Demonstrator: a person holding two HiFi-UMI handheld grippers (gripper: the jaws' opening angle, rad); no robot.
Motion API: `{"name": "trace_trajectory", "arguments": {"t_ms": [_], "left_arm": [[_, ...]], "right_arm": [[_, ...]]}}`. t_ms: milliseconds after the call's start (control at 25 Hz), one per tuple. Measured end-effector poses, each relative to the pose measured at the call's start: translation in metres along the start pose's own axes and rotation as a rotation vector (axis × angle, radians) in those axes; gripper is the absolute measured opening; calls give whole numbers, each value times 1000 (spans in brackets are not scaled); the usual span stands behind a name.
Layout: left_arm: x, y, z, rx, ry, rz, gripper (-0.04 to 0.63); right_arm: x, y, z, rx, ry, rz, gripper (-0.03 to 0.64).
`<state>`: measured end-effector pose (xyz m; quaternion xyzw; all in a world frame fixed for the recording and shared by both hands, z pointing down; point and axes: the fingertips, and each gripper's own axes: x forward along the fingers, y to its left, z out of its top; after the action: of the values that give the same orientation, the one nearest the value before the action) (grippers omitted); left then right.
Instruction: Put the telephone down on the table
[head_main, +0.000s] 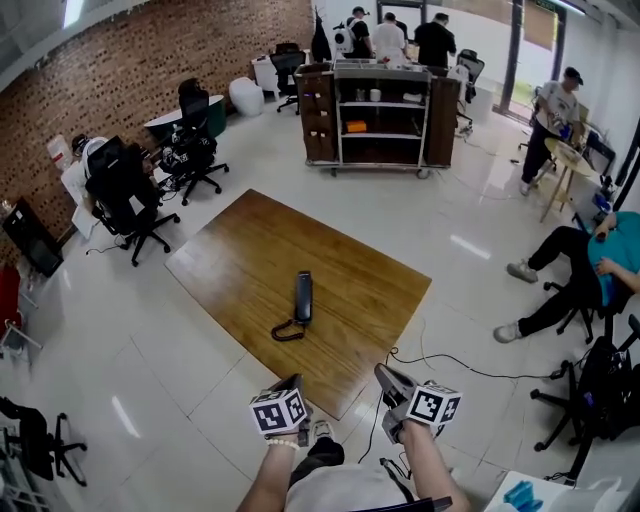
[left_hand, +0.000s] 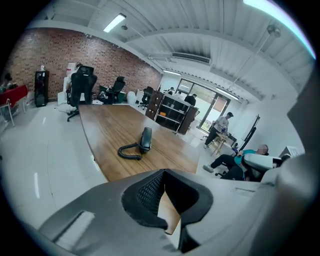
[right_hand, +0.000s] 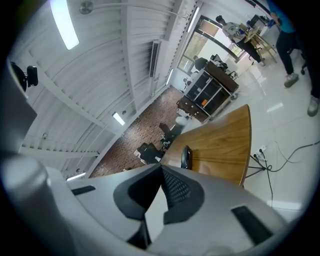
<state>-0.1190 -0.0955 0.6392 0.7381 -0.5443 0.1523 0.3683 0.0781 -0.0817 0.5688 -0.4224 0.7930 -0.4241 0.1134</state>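
The dark grey telephone handset (head_main: 303, 296) lies flat on the wooden table (head_main: 350, 270), with its coiled cord (head_main: 288, 330) curled at its near end. Nothing holds it. Both grippers hover close to my body, off the table's near corner. My left gripper (head_main: 291, 383) is shut and empty; in its own view the jaws (left_hand: 163, 173) meet at the tips, and the handset (left_hand: 145, 138) lies well ahead on the table (left_hand: 115, 130). My right gripper (head_main: 390, 380) is also shut with nothing in it (right_hand: 161, 168), and the handset (right_hand: 186, 156) shows just beyond its tips.
A dark shelf cart (head_main: 380, 110) stands behind the table. Black office chairs (head_main: 130, 195) line the brick wall at the left. A person sits at the right (head_main: 590, 270), and others stand at the back. Cables (head_main: 440, 365) trail over the white floor by the table's near corner.
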Motion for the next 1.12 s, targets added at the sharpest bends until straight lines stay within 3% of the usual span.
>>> {"name": "trace_trajectory", "arguments": {"t_ms": [520,880,1120], "left_arm": [[-91,-13,-46,22,-45,73,0],[-114,-4,-56,10,-57,23,0],[-138,7,-62,7,-62,-31,0]], "right_arm": [[-46,27,-67,12,76,84,12],[-47,64,-63,-52,14,97,12],[-57,88,-89,-92,-17,41,12]]}}
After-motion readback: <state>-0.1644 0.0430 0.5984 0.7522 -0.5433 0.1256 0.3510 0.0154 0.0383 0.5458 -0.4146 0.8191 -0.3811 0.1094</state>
